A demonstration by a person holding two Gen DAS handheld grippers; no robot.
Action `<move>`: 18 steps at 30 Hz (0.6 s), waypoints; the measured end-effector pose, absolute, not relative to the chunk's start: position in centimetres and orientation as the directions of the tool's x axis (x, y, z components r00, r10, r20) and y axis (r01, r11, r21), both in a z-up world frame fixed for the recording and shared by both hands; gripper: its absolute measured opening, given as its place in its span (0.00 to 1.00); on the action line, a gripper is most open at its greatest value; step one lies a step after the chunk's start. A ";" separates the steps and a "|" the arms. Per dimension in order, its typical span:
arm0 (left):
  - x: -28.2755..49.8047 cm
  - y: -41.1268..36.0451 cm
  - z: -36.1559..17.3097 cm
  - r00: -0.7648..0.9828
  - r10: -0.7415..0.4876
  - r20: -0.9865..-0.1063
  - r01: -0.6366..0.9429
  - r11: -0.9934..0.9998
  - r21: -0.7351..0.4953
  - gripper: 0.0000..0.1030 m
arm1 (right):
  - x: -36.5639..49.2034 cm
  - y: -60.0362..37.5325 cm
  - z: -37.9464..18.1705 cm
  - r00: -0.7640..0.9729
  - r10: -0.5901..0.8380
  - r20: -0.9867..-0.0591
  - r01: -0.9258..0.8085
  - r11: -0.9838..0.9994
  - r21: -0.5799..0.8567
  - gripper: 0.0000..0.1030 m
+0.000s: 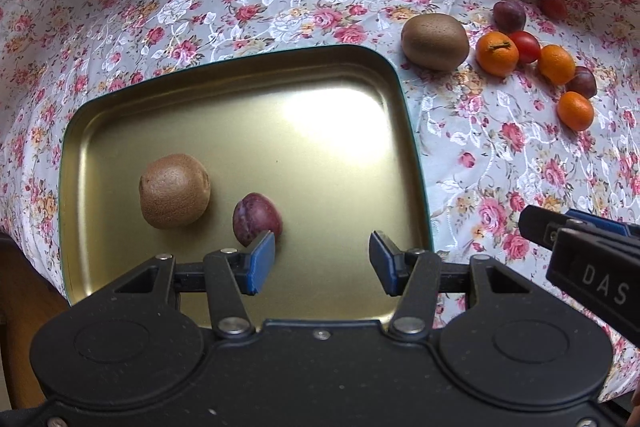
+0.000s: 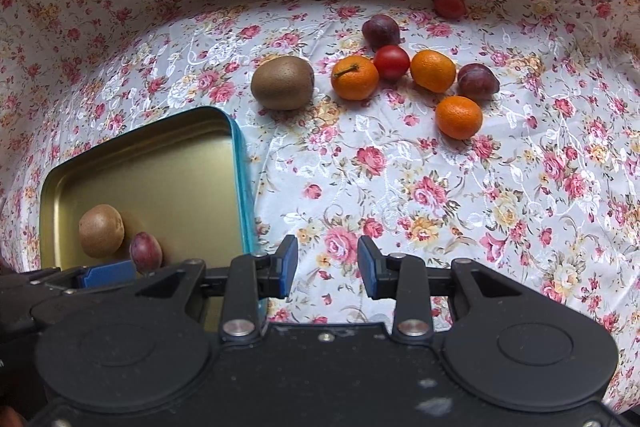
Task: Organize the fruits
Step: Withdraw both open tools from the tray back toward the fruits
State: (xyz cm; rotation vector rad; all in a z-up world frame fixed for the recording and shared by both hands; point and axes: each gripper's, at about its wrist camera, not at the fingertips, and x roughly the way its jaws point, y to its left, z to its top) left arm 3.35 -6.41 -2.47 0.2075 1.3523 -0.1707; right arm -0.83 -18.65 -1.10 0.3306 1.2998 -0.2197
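A: Nearest the viewer, which parts are the grippers?

B: The left gripper (image 1: 322, 263) hangs over the tin (image 1: 240, 75); its blue pads stand apart with nothing between them. The right gripper (image 2: 328, 267) hangs just beside the tin's right wall, over the cloth (image 2: 400, 187), jaws likewise parted and empty.

A: And inside the tin?

B: A kiwi (image 1: 175, 191) and a plum (image 1: 257, 219), near each other at the tin's near-left part. The plum lies just beside the left gripper's left pad; whether they touch cannot be told.

A: Beyond the tin?

B: Off its far-right corner, a second kiwi (image 2: 283, 83) lies nearest the tin. Farther right sits a cluster: three mandarins (image 2: 355, 77), two plums (image 2: 381, 31) and a cherry tomato (image 2: 391, 62), several touching. Another tomato (image 2: 450, 4) lies farthest from the tin, against the draped cloth.

A: What could go wrong from here?

B: Probably three things. Round, smooth fruit may roll on the tin's slick floor if nudged. In the cluster, closing on one fruit could push its neighbours away. The tomatoes look thin-skinned; a hard squeeze might split them.

A: Materials?

B: The tin is glossy gold metal, rounded corners, shallow teal-edged wall. The kiwis are matt, fuzzy ovals; the mandarins dimpled; the plums smooth with a dull bloom. The cloth is floral, slightly shiny, wrinkled.
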 end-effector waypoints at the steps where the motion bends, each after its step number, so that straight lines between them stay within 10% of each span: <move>1: 3.3 -6.9 -2.5 0.213 -0.004 -0.977 0.248 0.967 0.050 0.57 | -1.0 -19.1 -1.2 0.251 0.020 -0.968 0.353 0.929 0.111 0.35; 18: 2.3 -12.9 -3.5 0.216 -0.037 -0.976 0.346 0.937 0.041 0.58 | -2.0 -26.4 -2.7 0.070 -0.091 -0.993 0.511 0.859 -0.043 0.35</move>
